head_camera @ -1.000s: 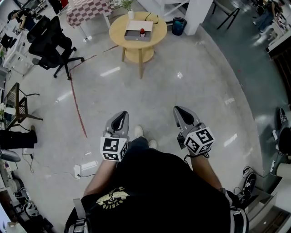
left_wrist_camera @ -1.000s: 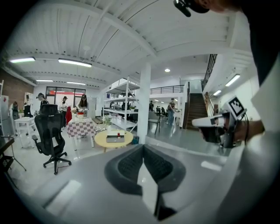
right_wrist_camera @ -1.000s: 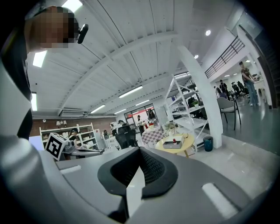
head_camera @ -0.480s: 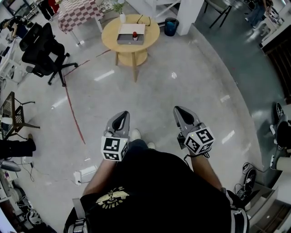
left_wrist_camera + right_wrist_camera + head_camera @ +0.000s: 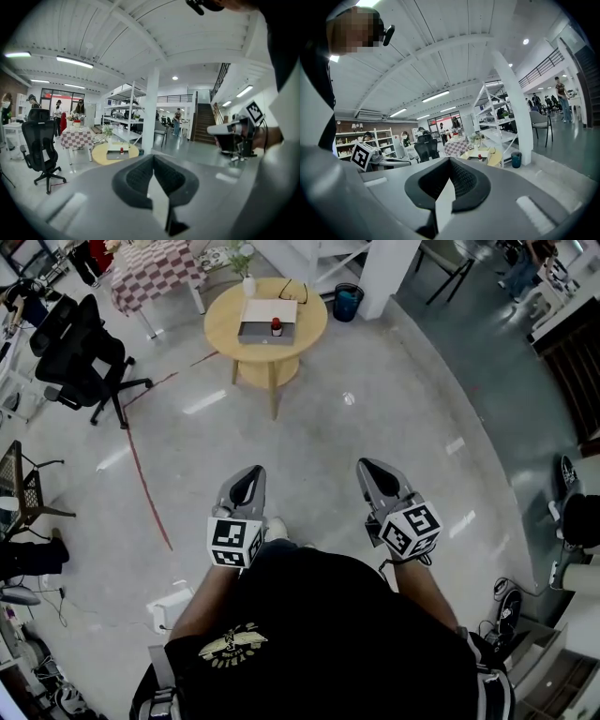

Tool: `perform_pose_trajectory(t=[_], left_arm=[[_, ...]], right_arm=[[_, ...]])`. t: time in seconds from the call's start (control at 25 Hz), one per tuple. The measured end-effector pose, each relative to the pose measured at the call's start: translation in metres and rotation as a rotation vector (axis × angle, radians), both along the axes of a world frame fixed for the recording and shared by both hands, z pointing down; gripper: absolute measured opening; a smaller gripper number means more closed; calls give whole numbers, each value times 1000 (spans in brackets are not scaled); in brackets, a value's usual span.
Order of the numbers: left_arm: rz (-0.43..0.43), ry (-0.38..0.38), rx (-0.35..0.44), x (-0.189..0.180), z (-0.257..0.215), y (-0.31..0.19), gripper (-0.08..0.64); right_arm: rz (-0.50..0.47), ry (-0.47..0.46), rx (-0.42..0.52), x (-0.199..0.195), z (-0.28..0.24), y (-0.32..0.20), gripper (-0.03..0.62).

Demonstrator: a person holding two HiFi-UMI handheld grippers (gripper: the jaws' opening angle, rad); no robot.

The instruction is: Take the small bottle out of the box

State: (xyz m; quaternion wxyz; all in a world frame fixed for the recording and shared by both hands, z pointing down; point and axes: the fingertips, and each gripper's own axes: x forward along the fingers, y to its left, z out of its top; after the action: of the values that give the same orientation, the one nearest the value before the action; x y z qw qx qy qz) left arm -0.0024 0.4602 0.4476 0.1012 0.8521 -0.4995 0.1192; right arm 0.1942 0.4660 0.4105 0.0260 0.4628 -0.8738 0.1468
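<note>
Clearly the work lies some way off: left of centre at the top of the head view, a round wooden surface (image 5: 220,329) carries a flat pale box (image 5: 262,315). The small bottle (image 5: 277,327) stands upright at the right part of that box, its red cap showing; whether it sits inside the walls or against them is too small to tell. Judging by its size it should be light and stiff, probably smooth-sided and easy to tip. A hold across the body just under the cap, squeezed gently and lifted straight up clear of the box wall, looks safest. For room, sweeping from the left: a black office chair (image 5: 80,357) stands well apart from the surface, and a red line (image 5: 141,474) runs down the bare floor (image 5: 375,409). The left gripper (image 5: 249,474) is clenched on nothing, its jaws meeting, and the right gripper (image 5: 372,468) beside it is likewise closed and empty. Both sit low in the frame near the person's body, with open floor between them and the surface. A potted plant (image 5: 246,263) stands at the surface's far edge near the box. A dark bin (image 5: 347,304) and a white pillar (image 5: 389,263) stand to its right, so the near side offers the freest approach.
</note>
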Motion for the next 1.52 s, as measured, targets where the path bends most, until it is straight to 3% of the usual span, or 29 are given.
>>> perform_pose_trajectory(t=[0.64,0.8,1.52], left_arm=[[37,34,36,-67,-10,-76,0],[27,45,29,-81,-4,-81,0],[-19,21,-10,-101,10,-75,0]], right_arm=[[60,34,59,-59,-24,-69,8],[30,59,56,-79,-19,-71,8],[-3,24,20,-92,-6,-79,8]])
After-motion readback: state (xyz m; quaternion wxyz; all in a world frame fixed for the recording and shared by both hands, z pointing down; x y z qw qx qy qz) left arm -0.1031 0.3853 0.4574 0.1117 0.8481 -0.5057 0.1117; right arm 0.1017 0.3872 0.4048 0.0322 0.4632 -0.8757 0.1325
